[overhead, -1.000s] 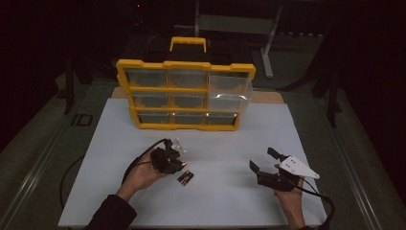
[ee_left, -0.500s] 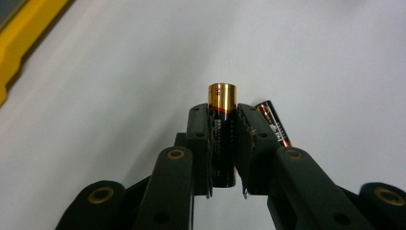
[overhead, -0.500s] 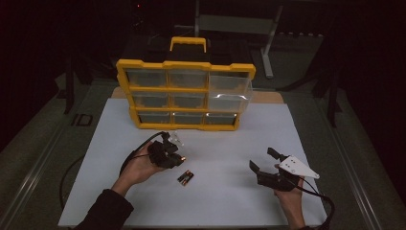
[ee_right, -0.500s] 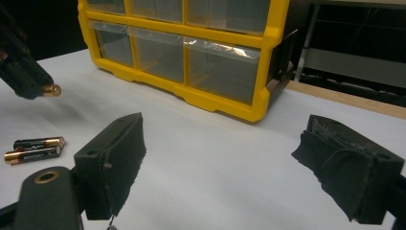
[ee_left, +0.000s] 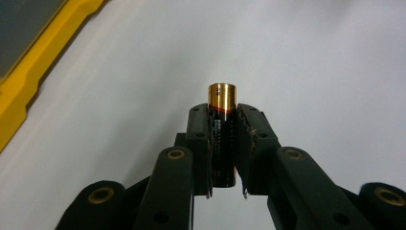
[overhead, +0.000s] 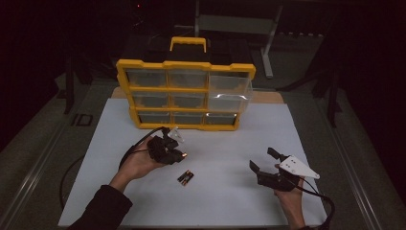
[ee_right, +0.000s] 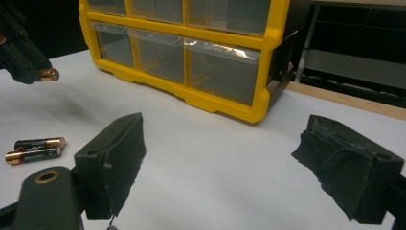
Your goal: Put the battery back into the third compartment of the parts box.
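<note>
Looking down from the high view, the left gripper [overhead: 173,149] hovers above the white worktop [overhead: 230,191], its jaws clenched on a battery [overhead: 182,155], while two more batteries [overhead: 186,178] lie just beside it. In the left gripper view, the battery [ee_left: 222,129] stands between the pads. In the right gripper view, the right gripper [ee_right: 239,165] has its jaws released and wide apart, facing the yellow organiser [ee_right: 230,38].

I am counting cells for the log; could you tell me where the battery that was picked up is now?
The battery is clamped in the left gripper, held above the white mat left of centre in the high view, near the two batteries lying there.
</note>
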